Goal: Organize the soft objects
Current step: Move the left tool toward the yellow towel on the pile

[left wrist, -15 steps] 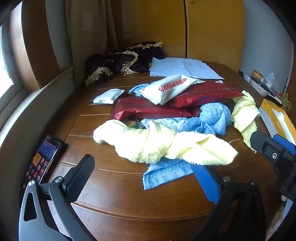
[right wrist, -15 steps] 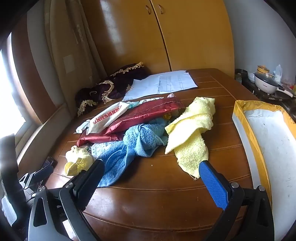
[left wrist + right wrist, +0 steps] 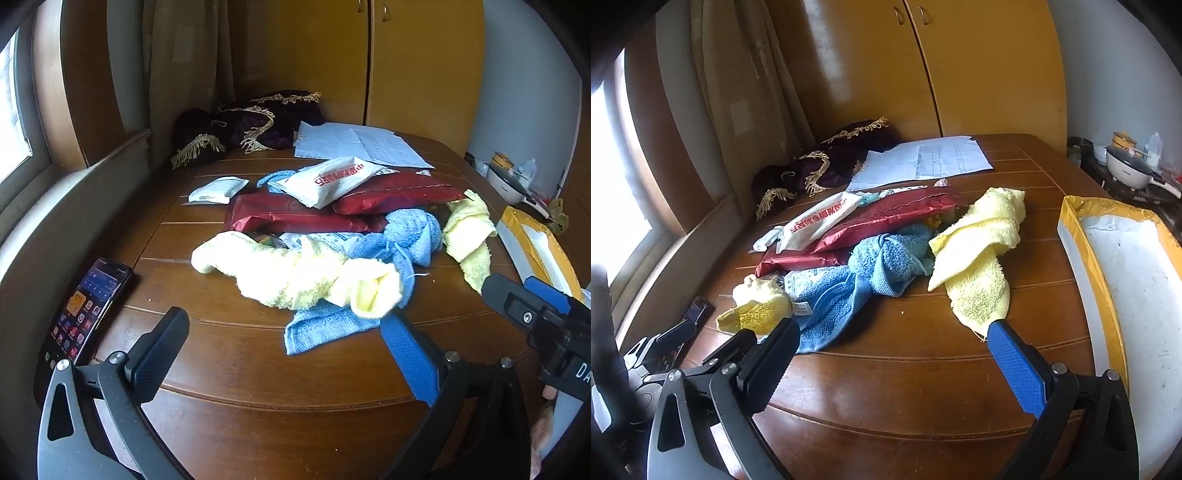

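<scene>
On the brown wooden table (image 3: 923, 384) the small pale-yellow terry towel (image 3: 982, 266) lies straight ahead of the right hand-held gripper (image 3: 890, 343), its long axis running away toward the red packets (image 3: 886, 221), its near corner just beside the blue finger. The left hand-held gripper (image 3: 284, 332) faces the long yellow towel (image 3: 295, 277), lying crosswise over a blue towel (image 3: 325, 328). Both hand-held grippers gape wide, holding nothing. The right one looks nearer its towel.

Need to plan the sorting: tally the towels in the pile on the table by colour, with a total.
Yellow towels: 2, one near the left gripper, one by the foam box
Blue towels: 1 for certain; the folds could hide a second
Total: 3 towels
</scene>
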A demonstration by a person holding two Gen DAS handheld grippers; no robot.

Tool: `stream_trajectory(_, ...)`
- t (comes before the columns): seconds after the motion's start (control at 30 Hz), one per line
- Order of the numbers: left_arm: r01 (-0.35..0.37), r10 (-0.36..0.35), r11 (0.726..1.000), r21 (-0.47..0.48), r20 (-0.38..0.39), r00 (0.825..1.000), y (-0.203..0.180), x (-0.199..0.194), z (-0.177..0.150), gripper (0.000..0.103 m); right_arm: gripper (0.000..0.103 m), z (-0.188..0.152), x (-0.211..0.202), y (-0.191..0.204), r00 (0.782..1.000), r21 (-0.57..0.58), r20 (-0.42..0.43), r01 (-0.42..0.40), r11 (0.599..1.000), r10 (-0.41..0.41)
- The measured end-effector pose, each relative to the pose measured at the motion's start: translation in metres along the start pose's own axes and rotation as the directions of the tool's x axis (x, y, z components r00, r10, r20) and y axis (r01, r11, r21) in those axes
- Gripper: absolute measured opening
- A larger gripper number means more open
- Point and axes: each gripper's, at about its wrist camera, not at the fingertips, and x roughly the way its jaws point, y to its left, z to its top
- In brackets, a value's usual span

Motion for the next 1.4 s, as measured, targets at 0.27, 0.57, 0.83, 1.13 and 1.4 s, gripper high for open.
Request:
stream_trajectory(0.27,0.139,-0.139,0.990,-0.012,0.006,0.990,0.005,-0.020,-0.007,0.103,0.096,0.000,-0.010,-0.010,0.997,0.050,0.008,-0.081,0.995,0.080)
stream_trajectory(0.57,0.138,-0.144,0.982,-0.133,-0.036,0.989,0.031,-0.005,-0.006,0.103,0.088,0.003,-0.021,0.003,0.995,0.022,0.036,-0.089,0.996,0.088)
stream_trajectory(0.83,0.072,-0.074,0.994,-0.084,-0.030,0.997,0.018,-0.005,-0.006,0.103,0.091,0.001,-0.027,0.008,0.997,0.009,0.072,-0.015,1.000,0.014)
stream_trajectory(1.13,0.031,-0.033,0.998,-0.052,-0.024,0.999,0.011,-0.004,-0.005,0.103,0.103,0.002,-0.028,0.004,0.997,0.004,0.082,-0.004,1.000,0.004)
stream_trajectory(1.4,0.001,-0.003,0.999,-0.047,-0.045,0.999,0.011,0.005,-0.004,0.103,0.103,0.003,-0.015,0.004,0.999,0.001,0.032,-0.013,1.000,0.013)
